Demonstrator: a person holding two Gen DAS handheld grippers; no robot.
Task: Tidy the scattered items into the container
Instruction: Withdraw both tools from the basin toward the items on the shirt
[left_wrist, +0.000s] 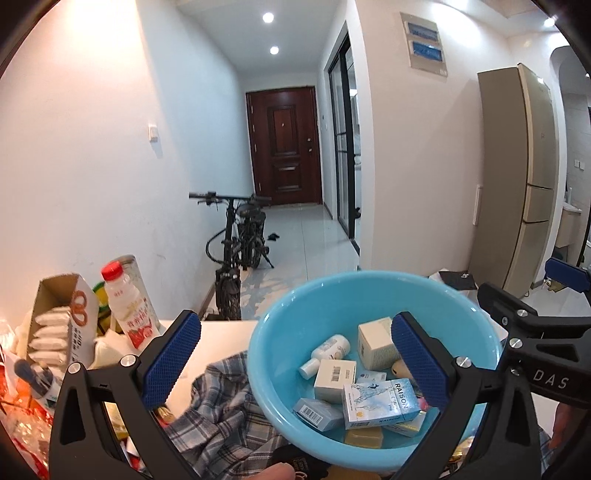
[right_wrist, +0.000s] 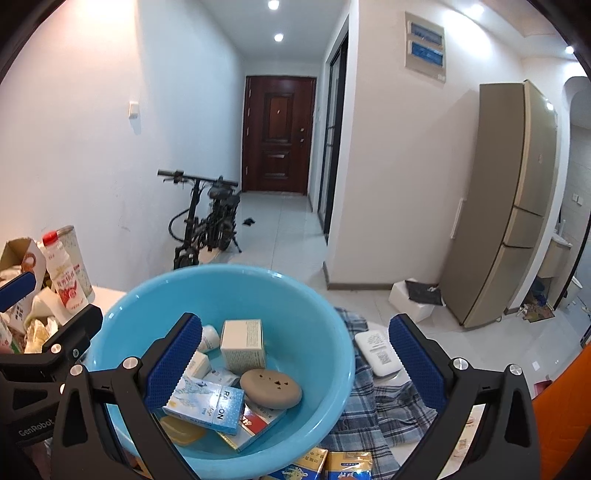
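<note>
Round glossy blue plastic basin (left_wrist: 280, 373), cardboard boxes (right_wrist: 243, 345) inside, plaid cloth (left_wrist: 221, 417)

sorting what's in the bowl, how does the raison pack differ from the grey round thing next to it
The Raison pack is a flat rectangular box, pale blue with printed lettering; the grey round thing is a smooth oval disc, plain apart from a few dark specks. The pack lies lower, with the disc partly resting above it. Both lie inside the blue bowl.

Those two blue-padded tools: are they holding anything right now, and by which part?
Nothing is held. Both the left tool and the right tool are wide open above the blue bowl; their pads touch no item.
</note>
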